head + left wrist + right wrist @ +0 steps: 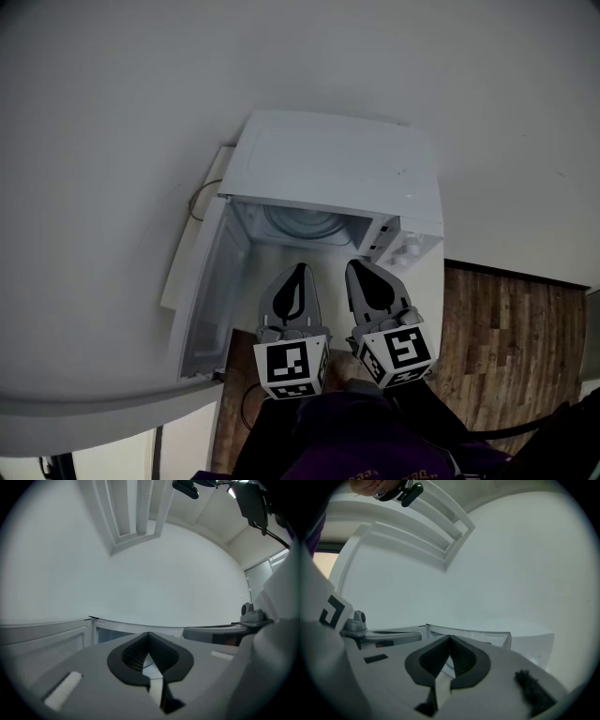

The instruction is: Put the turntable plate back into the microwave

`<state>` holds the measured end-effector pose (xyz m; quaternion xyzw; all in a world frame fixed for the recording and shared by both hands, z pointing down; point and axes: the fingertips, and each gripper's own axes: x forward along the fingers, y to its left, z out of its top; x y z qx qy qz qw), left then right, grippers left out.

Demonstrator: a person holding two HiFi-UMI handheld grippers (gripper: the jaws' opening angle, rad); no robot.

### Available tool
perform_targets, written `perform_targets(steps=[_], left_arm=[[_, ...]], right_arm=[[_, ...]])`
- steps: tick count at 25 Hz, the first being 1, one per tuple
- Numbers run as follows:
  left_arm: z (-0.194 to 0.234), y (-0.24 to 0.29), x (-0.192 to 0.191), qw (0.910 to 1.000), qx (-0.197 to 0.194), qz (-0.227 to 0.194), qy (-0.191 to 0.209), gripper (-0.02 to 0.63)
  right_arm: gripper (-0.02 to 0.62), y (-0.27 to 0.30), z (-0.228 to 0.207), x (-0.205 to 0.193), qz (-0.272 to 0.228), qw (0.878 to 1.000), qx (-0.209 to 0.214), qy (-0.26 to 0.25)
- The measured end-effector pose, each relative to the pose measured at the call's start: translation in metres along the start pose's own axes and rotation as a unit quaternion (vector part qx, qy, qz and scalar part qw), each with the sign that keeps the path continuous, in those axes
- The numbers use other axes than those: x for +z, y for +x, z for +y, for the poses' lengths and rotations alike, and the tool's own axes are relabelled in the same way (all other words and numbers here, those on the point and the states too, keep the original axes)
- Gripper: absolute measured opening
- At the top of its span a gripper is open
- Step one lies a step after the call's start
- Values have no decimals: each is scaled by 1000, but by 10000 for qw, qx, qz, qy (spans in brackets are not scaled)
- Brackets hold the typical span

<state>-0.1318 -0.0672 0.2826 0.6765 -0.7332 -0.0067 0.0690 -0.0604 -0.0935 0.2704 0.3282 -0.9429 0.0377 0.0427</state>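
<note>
The white microwave (pixel 337 159) stands with its door (pixel 206 291) swung open to the left. Inside the cavity, the pale round turntable plate (pixel 305 225) lies flat at the back. Both grippers hover side by side in front of the opening, pointing into it. My left gripper (pixel 299 269) is shut with nothing between its jaws, and in the left gripper view its tips (pixel 149 633) meet just below the microwave's top edge (pixel 136 627). My right gripper (pixel 355 266) is also shut and empty (pixel 450 637). Neither touches the plate.
The microwave's control panel (pixel 408 248) is at the right of the opening. A cable (pixel 199 199) loops behind the door's hinge side. Wooden flooring (pixel 506 328) shows at the right. A white wall rises behind the microwave.
</note>
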Motion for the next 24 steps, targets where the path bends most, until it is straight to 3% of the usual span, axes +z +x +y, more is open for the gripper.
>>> perform_targets(steps=[24], left_arm=[[11,-4,-9,9996,273,69,5,8]], right_arm=[[9,5,3,-3,44,9998,144,-91]])
